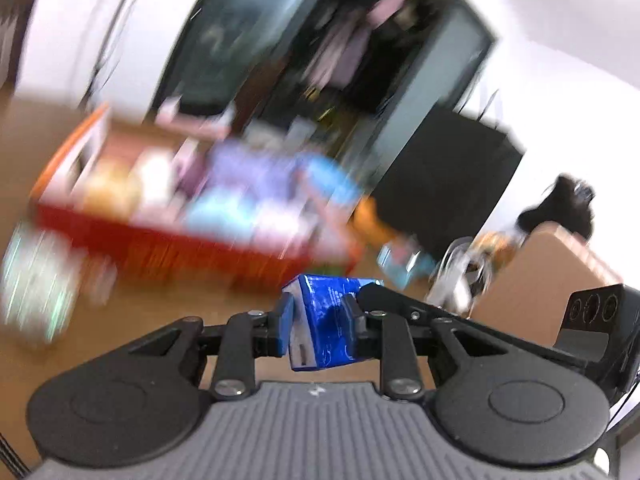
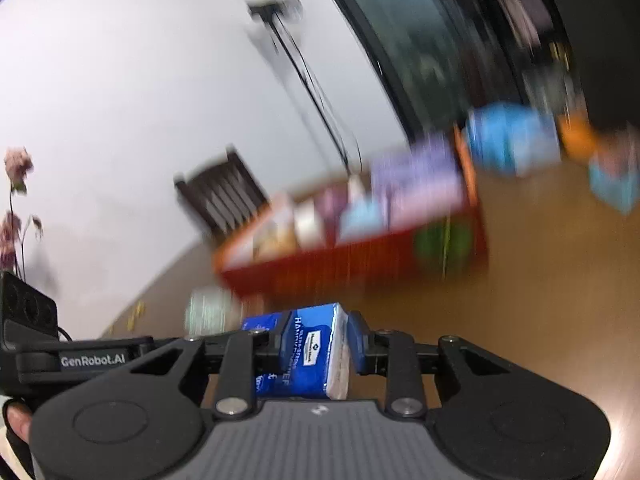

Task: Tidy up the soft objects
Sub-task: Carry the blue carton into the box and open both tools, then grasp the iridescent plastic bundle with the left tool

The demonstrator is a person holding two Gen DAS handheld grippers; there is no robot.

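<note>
The left hand-held gripper pinches a blue tissue pack between its two fingers, the pack tilted and lifted clear of the brown worktop; the right hand-held gripper likewise clamps a second blue tissue pack, its white label legible in part, the rest of the lettering cut off by the gripper body. Two packs are held, one per gripper, both close to the lens. In the left wrist view the other gripper's black arm reaches in from the right edge; in the right wrist view a matching arm marked "GenRobot.AI" enters from the left, with a fingertip of the person's hand just visible at the lower left edge. Beyond the grippers, heavy motion blur smears a single red box standing on the worktop, filled with pale, purple and blue packets too blurred to count or identify. Blue and orange shapes beside the box cannot be made out. A cardboard box sits at the right of the left wrist view. Both cameras are canted, the room leaning steeply.
</note>
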